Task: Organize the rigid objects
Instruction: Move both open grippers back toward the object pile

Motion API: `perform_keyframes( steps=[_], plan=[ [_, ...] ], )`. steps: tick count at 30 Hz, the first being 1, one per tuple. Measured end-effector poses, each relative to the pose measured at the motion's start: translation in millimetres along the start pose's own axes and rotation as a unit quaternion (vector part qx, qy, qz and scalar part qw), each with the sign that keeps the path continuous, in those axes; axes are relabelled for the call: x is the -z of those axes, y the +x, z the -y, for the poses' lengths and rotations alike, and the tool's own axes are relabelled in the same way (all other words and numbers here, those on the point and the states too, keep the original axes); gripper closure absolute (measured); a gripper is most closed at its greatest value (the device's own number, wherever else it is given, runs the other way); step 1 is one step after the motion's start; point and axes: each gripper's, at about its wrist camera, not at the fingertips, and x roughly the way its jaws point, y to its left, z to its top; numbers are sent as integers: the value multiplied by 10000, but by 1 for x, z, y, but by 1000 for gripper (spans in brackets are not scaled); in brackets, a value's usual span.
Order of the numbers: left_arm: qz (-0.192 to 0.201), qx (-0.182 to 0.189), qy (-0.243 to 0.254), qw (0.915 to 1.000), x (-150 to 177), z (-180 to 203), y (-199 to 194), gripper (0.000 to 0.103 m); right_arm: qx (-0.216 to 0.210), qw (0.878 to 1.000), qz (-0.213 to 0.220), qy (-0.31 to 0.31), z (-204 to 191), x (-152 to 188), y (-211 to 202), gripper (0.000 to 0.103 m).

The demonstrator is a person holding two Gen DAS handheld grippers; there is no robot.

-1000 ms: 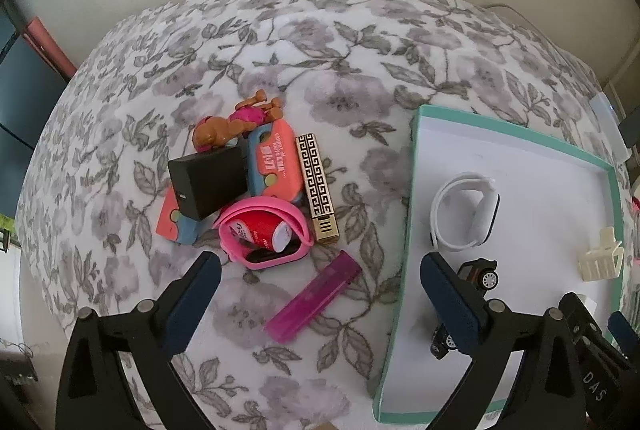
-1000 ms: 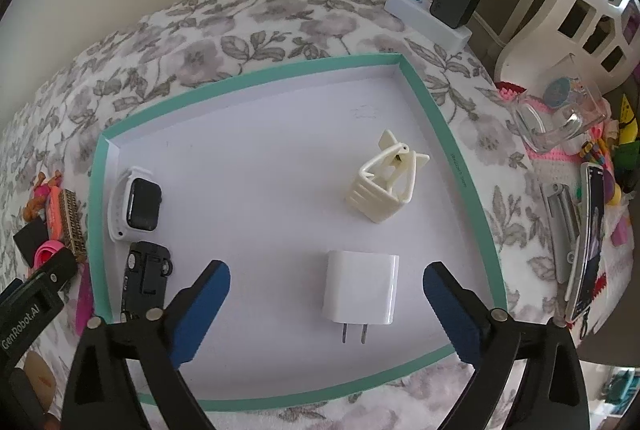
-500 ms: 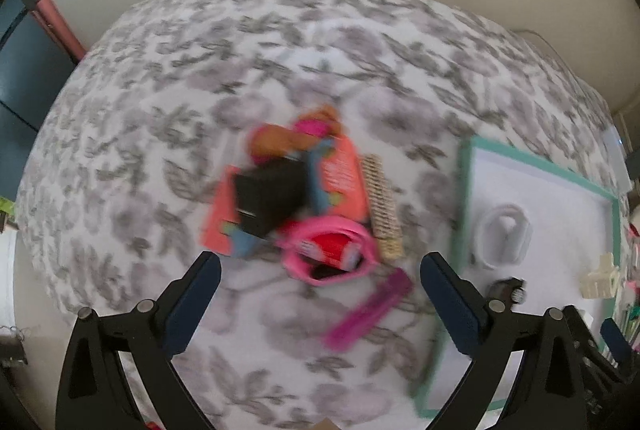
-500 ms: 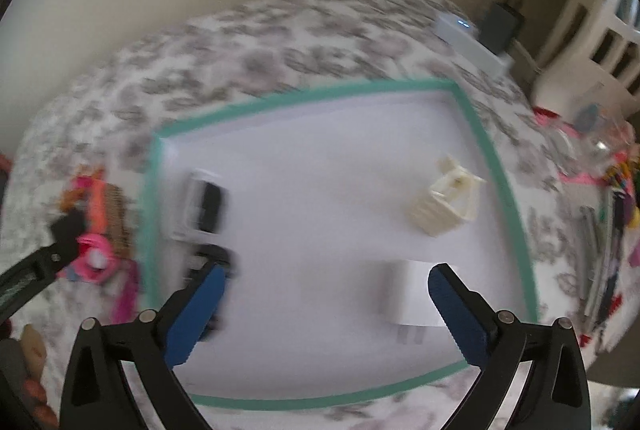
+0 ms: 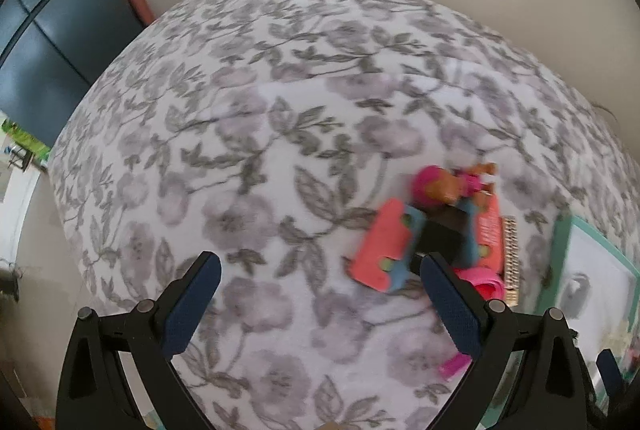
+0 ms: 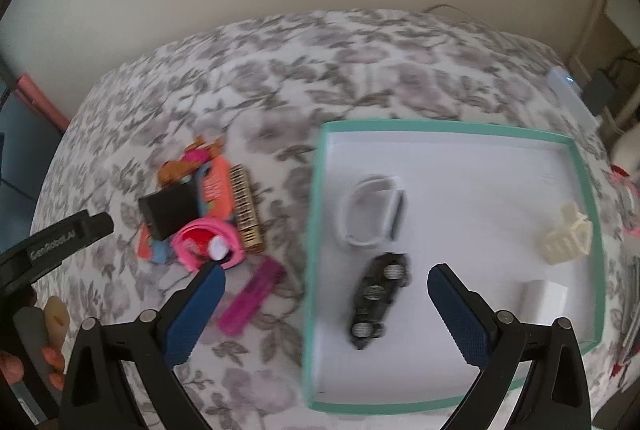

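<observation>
Both claws gape wide and empty: our left claw (image 5: 316, 294), our right claw (image 6: 326, 296). On the floral bed (image 6: 280, 78), the teal tray (image 6: 314, 230) sits beside the pile; we should approach the black box (image 6: 170, 210) squarely, then the pink ring (image 6: 200, 242).

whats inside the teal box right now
In the right wrist view, the teal box holds a white watch, a black toy car, a cream hair clip and a white charger. The right claw's arm covers the near right corner.
</observation>
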Motion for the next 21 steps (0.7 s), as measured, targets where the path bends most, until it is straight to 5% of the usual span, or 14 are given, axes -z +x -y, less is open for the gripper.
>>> perform_keyframes(
  steps=[12, 21],
  plan=[
    [-497, 175, -196, 9984, 1, -18, 40, 3, -39, 9972, -330, -675, -55, 12, 28, 20],
    [-389, 433, -265, 9980, -6, -19, 38, 3, -91, 9948, -668, -760, -65, 20, 49, 39]
  ],
)
